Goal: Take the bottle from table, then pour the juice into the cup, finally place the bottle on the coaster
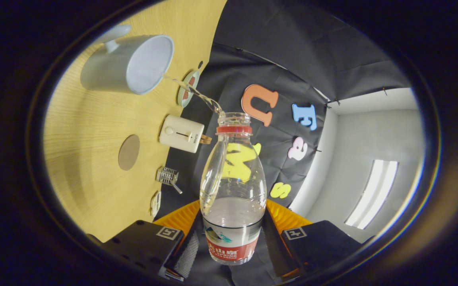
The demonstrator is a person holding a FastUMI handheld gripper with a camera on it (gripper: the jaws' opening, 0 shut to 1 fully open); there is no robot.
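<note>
**A:** The bottle [232, 198] is sitting nearest my lens, and the gripper [231, 242] jaws are clamping its labelled base from both sides.

**B:** Is it pouring?

**A:** I'm tipping it now; a thin stream is arcing from the neck into the cup [129, 65] on the surface [82, 167].

**B:** Risks?

**A:** The stream is landing near the rim, I think, though distortion is blurring that. Tilting faster may be splashing juice beside the cup; the coaster [129, 152] is waiting nearby.
</note>
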